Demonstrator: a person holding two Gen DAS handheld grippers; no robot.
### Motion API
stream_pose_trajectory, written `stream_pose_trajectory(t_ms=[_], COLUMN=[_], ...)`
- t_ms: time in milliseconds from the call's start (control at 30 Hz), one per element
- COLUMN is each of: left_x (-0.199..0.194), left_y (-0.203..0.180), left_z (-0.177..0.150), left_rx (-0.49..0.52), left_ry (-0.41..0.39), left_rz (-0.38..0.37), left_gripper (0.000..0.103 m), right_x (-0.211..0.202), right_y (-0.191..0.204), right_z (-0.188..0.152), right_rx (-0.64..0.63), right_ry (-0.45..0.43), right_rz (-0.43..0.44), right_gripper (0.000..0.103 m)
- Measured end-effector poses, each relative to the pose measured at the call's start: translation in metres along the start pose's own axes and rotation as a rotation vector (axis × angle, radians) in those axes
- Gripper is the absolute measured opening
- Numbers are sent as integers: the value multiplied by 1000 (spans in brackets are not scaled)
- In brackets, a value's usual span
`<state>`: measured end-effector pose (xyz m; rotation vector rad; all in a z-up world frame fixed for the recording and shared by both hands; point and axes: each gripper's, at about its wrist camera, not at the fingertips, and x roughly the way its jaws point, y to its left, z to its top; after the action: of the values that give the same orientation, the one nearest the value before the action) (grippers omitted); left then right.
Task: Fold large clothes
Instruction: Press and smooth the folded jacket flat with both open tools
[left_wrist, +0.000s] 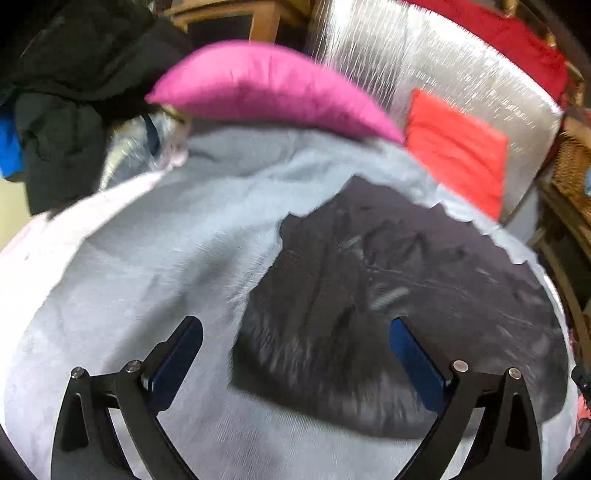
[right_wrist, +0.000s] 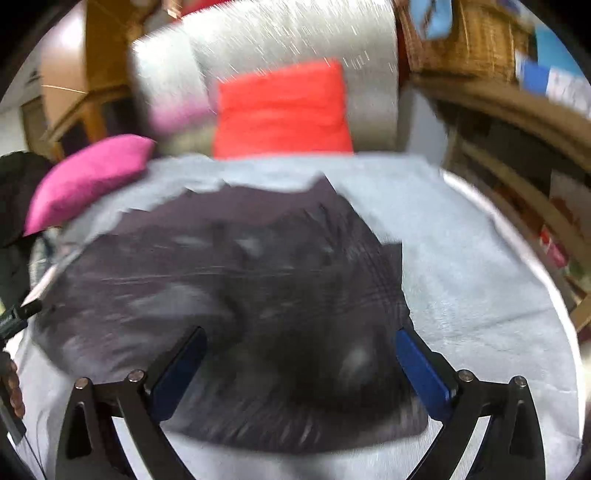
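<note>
Dark garment (left_wrist: 388, 295) lies beneath both wide-spread grippers.

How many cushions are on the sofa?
2: a pink cushion at the left end, a red cushion against the silver backrest. The dark clothes pile may hide others.

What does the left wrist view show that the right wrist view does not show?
Only the left wrist view shows a pile of dark clothes. Only the right wrist view shows a wicker basket and a person's hand. Both show the dark garment on the grey sheet, pink pillow, red cushion and an open claw.
</note>
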<state>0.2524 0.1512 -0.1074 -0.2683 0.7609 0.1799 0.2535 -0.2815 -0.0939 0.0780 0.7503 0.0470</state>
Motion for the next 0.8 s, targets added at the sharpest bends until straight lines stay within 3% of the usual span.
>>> stream_pose_trajectory(t_ms=[67,133,267,333,367,467,667,733,800], left_x=[-8,-3,27,24,20,1,-19,-14,-6], left_y=[4,8,16,11,11,18,6,-11,-27], left_z=[-13,-26,-51,-55,-53,-45,-37,-34,-29], left_rx=[20,26,8,67,73,25,83,127,176], left_ry=[-10,33,225,196,191,122,-23,-35,-57], left_rz=[22,34,27,63,60,28,46,40,38], left_gripper=[101,99,93,92,92,93,92,93,93], right_x=[-17,-14,21,34,32,7,-24,-14,6], right_y=[9,12,-1,-8,-9,-6,7,12,15], right_z=[-17,-30,-55,-64,-65,-60,-42,-39,-41], right_rx=[-24,-36,30,67,64,35,-15,-31,-25], right_ry=[-14,16,185,262,259,175,1,-9,40], right_rz=[26,21,21,21,15,25,13,2,-18], right_gripper=[102,102,103,103,101,101,102,102,102])
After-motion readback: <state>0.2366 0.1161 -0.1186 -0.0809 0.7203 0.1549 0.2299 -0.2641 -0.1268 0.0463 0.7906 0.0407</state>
